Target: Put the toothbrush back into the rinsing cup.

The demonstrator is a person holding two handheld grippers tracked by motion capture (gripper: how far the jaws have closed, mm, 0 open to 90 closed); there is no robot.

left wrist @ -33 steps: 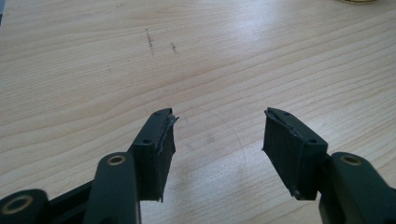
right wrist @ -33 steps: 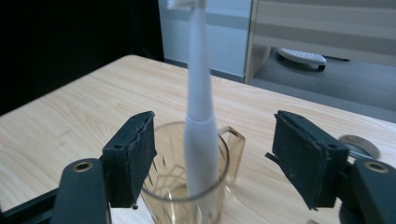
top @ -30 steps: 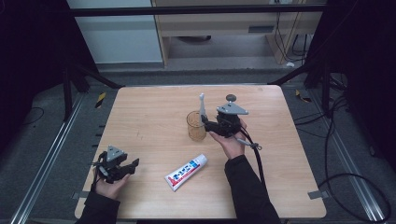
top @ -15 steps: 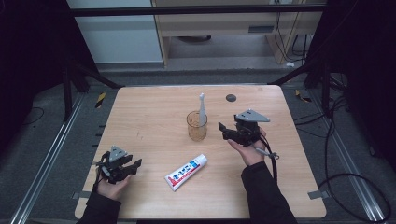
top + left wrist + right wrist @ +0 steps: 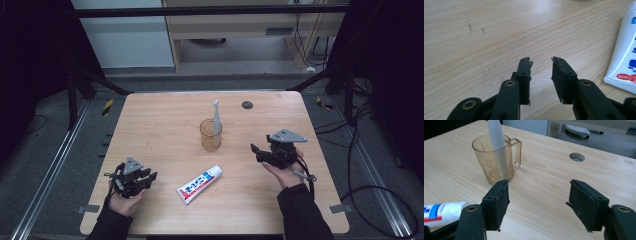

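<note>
Toothbrush (image 5: pixel 216 116) already stands in the amber mug (image 5: pixel 210 135), mid-surface. Toothpaste tube (image 5: pixel 200 184) lies flat nr the front edge, untouched. Left hand-held gripper (image 5: pixel 148 178) has just been closing, nothing betw jaws; right hand-held gripper (image 5: pixel 257 153) wide, empty.

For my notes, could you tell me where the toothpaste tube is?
In the high view, the toothpaste tube lies near the table's front edge, just below the cup.
</note>
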